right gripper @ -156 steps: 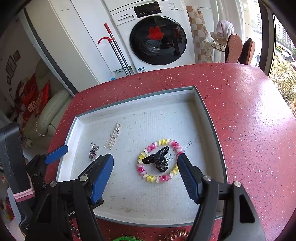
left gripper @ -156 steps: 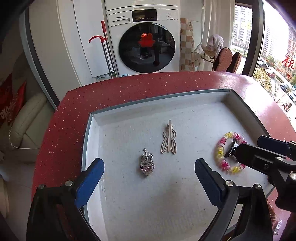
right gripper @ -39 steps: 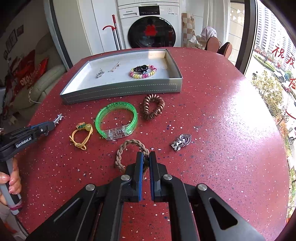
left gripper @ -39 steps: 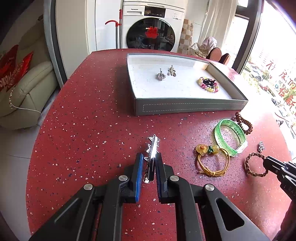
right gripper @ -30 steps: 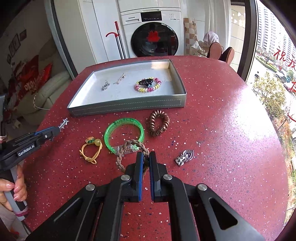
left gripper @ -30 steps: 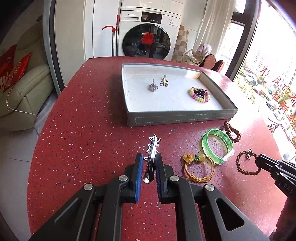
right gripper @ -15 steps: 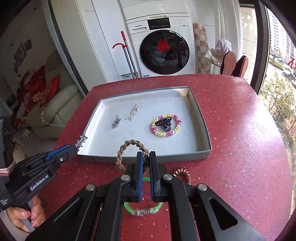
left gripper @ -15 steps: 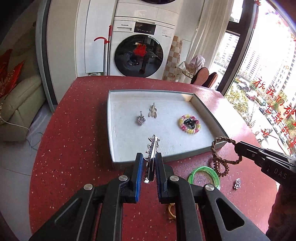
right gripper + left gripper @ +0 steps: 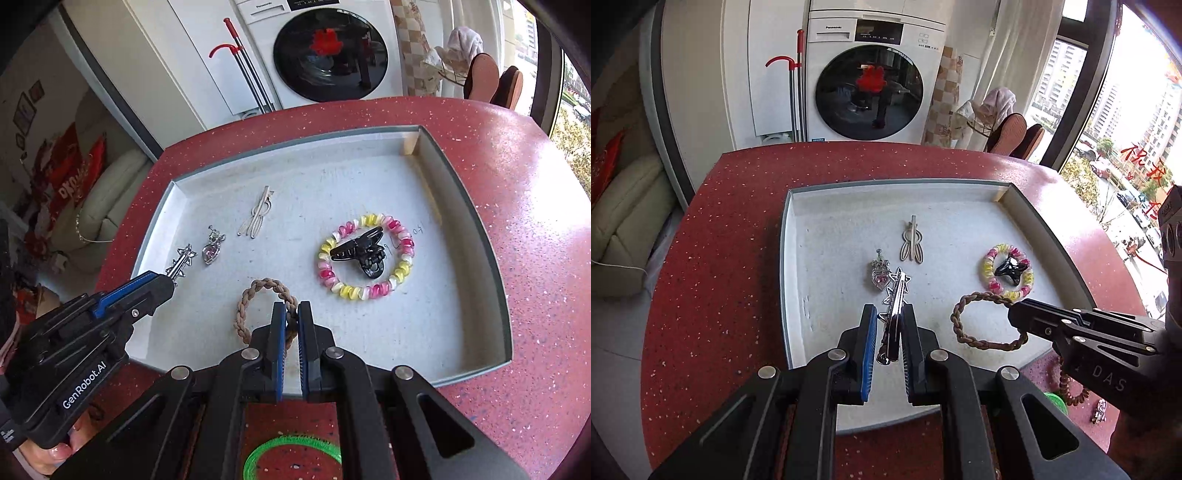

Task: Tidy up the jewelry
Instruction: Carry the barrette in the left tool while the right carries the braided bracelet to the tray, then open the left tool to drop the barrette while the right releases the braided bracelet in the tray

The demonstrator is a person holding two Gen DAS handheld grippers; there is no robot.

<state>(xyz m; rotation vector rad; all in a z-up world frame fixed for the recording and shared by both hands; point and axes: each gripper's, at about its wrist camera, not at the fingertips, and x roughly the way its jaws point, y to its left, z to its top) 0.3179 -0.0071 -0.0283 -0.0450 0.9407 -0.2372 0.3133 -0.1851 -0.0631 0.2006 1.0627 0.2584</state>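
My left gripper (image 9: 889, 314) is shut on a silver star hair clip (image 9: 895, 291) and holds it over the grey tray (image 9: 786, 258), near the heart pendant (image 9: 880, 275). My right gripper (image 9: 291, 310) is shut on a brown braided bracelet (image 9: 258, 291) and holds it over the tray's front part. In the tray lie a beige bunny hair clip (image 9: 912, 245), and a pink-yellow coil bracelet (image 9: 988, 273) ringing a black claw clip (image 9: 1010, 267). The right wrist view also shows the star clip (image 9: 181, 260), pendant (image 9: 211, 253), bunny clip (image 9: 258, 218), coil bracelet (image 9: 334, 278) and claw clip (image 9: 364, 253).
The tray (image 9: 498, 288) sits on a red speckled round table (image 9: 535, 221). A green bangle (image 9: 291, 452) lies on the table below my right gripper. A brown bead bracelet (image 9: 1067, 387) and a small silver charm (image 9: 1099, 410) lie right of the tray's front. A washing machine (image 9: 871, 74) stands behind.
Both grippers have moved forward from the table in front of the tray to over the tray, each still holding its piece. The tray items have not moved.
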